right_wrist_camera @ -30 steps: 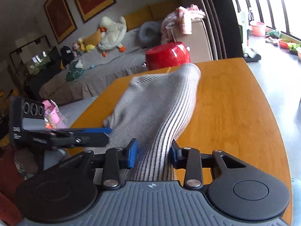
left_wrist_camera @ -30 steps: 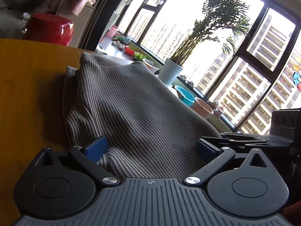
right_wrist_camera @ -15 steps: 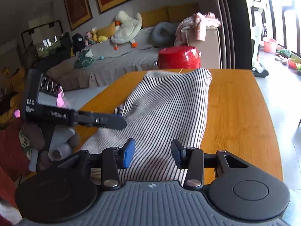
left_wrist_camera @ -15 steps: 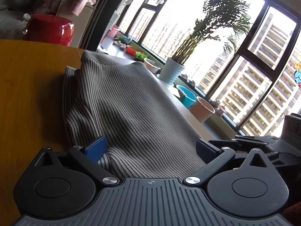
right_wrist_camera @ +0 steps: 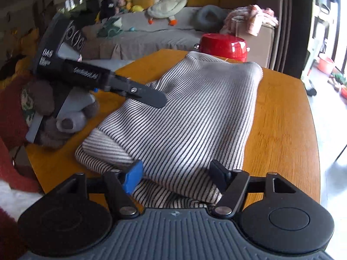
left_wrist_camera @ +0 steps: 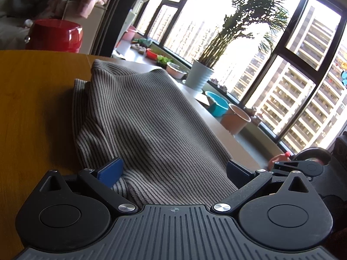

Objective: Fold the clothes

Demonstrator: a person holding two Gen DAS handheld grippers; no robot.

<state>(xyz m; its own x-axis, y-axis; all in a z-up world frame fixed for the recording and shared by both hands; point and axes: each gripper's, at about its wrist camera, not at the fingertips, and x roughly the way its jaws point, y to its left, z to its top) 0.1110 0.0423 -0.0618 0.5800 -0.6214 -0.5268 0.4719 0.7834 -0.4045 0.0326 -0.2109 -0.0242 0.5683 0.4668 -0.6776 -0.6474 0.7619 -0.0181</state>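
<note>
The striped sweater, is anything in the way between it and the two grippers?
Nothing visible. The striped sweater lies right between the open jaws of the right gripper and of the left gripper, on the wooden table.

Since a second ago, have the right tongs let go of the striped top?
Yes. The right tongs have opened, and the top now lies spread on the table.

Garment [right_wrist_camera: 190,117] on table [right_wrist_camera: 282,119], pot [right_wrist_camera: 223,46] behind table's far edge
</note>
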